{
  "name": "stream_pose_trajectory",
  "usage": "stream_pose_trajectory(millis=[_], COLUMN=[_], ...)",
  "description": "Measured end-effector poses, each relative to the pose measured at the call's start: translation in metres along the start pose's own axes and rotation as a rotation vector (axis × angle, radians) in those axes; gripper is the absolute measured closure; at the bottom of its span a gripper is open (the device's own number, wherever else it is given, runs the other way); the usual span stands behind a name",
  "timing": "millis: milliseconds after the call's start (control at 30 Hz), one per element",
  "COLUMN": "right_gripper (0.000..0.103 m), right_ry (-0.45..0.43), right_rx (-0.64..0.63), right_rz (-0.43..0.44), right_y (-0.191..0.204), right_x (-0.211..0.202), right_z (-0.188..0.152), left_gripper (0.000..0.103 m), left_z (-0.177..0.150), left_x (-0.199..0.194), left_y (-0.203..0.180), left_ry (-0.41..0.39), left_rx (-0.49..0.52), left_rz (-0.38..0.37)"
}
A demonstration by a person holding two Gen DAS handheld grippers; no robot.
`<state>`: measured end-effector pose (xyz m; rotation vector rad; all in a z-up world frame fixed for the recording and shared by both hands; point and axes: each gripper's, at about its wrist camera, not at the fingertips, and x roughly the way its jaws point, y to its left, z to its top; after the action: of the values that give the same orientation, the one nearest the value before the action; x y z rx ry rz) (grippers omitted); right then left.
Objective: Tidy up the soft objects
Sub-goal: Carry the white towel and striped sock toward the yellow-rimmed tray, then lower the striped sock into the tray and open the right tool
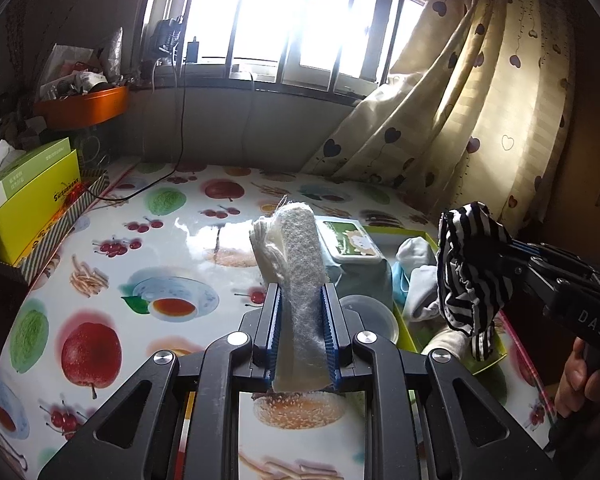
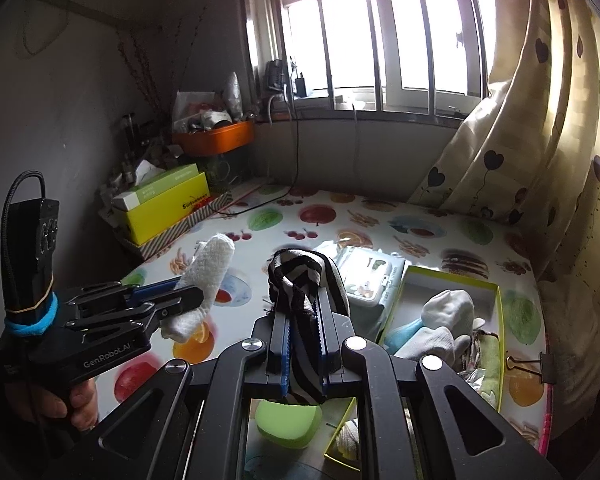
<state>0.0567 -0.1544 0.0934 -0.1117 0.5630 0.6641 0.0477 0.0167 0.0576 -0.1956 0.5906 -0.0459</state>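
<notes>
My left gripper (image 1: 302, 294) is shut on a folded white cloth (image 1: 296, 256) and holds it above the fruit-print table; it also shows in the right wrist view (image 2: 208, 280). My right gripper (image 2: 302, 300) is shut on a black-and-white striped cloth (image 2: 300, 276), seen from the left wrist view (image 1: 472, 272) hanging over the green box. The green box (image 2: 500, 304) on the table's right side holds white socks (image 2: 448, 312), a blue item and a greenish cloth.
A wet-wipes pack (image 2: 368, 276) lies left of the green box. A round plastic lid (image 1: 370, 312) and a green pad (image 2: 288, 420) lie near the box. A yellow box (image 1: 32, 200) and an orange bin (image 1: 84, 106) stand at the left. A curtain (image 1: 460, 112) hangs on the right.
</notes>
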Motion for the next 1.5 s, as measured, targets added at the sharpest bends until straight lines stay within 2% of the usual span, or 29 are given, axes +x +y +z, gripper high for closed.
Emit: stream_pose_trajectory(millis=[367, 900, 1233, 1500], right_gripper=[0.093, 0.093, 0.093, 0.093], right_ry=[-0.022, -0.042, -0.024, 0.031], right_rx=[0.048, 0.163, 0.233, 0.294], right_rz=[-0.038, -0.129, -0.156, -0.164], right_y=[-0.023, -0.083, -0.116, -0.147], right_x=[-0.019, -0.042, -0.034, -0.006], right_z=[-0.01, -0.032, -0.044, -0.052], left_gripper=[0.083, 0.083, 0.083, 0.083], left_z=[0.003, 0.007, 0.005, 0.002], left_x=[0.006, 0.019, 0.034, 0.046], left_y=[-0.031, -0.079, -0.098, -0.107], left_ry=[0.01, 0.024, 0.055, 0.08], left_rx=[0.05, 0.117, 0.151, 0.168], left_rz=[-0.054, -0.153, -0.192, -0.212])
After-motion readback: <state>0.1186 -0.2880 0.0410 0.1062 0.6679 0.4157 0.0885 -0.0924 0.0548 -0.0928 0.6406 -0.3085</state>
